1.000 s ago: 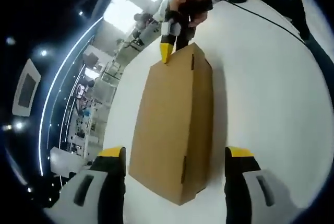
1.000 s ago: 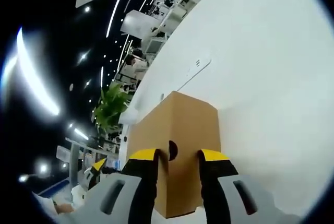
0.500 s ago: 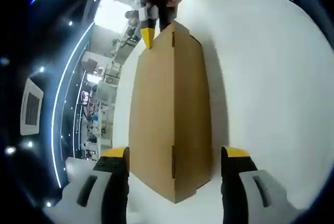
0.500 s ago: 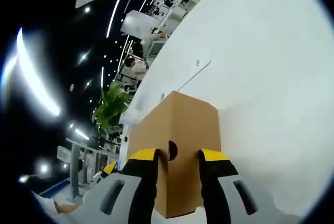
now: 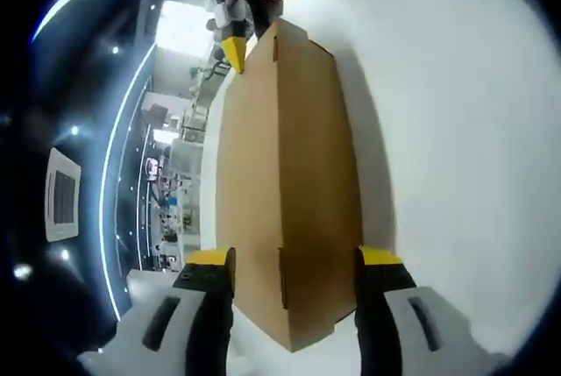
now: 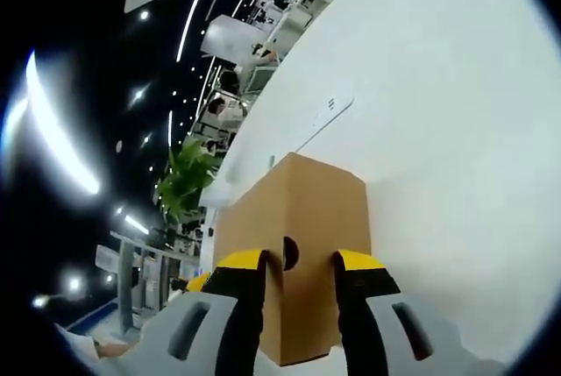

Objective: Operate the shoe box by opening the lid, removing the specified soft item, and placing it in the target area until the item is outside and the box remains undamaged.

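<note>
While the left hand-held gripper [image 5: 289, 262] straddles the near end of the shoe box [image 5: 285, 183] with jaws spread, the right hand-held gripper [image 6: 298, 260] is closed on the far end wall beside its finger hole. Lying shut on the white bench [image 5: 456, 148], the box looks like light, stiff, easily creased cardboard, so its lid edge probably wants a gentle lift.

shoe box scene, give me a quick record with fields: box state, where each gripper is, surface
box: brown cardboard shoe box, lid closed, nothing taken out yet
left gripper: jaws open, straddling the near end of the box, one tip on each side
right gripper: at the opposite end of the box, jaw tips set close on either side of the round finger hole
surface: white table, box resting on it
background: green plant beyond the table edge in the right gripper view
</note>
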`<state>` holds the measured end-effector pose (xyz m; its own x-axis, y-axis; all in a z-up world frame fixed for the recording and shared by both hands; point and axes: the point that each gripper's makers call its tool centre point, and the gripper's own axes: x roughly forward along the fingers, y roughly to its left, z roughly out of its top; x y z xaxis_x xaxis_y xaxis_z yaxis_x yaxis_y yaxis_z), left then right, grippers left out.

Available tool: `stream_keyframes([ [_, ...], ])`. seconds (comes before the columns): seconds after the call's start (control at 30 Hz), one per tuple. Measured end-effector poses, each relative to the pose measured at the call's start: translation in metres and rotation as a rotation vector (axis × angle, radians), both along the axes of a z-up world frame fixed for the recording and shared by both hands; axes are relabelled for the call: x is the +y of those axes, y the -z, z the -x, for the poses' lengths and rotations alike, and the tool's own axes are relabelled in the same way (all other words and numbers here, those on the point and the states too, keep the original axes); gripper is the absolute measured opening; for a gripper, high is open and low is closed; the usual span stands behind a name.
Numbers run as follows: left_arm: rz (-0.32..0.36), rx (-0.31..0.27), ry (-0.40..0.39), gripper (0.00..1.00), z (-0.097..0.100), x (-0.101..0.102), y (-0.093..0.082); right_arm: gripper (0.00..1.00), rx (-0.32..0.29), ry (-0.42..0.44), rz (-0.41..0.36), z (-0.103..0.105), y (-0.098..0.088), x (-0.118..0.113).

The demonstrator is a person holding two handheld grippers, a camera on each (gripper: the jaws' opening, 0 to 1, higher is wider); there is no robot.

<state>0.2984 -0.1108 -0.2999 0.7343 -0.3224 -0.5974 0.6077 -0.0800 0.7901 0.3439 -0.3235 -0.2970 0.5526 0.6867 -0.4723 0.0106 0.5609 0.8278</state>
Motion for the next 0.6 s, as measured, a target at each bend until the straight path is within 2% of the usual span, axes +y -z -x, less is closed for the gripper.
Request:
stream_keyframes([
  [0.17, -0.024, -0.005, 0.004, 0.47, -0.0002, 0.0039, 0.0036, 0.30, 0.002, -0.003, 0.003, 0.0001, 0.0002, 0.0002],
  [0.53, -0.025, -0.027, 0.013, 0.45, -0.0023, 0.0018, 0.0036, 0.30, 0.005, 0.002, 0.002, 0.0017, -0.0006, 0.0013],
  [0.6, -0.008, -0.026, 0.006, 0.44, -0.0022, 0.0011, 0.0028, 0.30, 0.005, 0.002, 0.003, 0.0019, -0.0005, 0.0013],
])
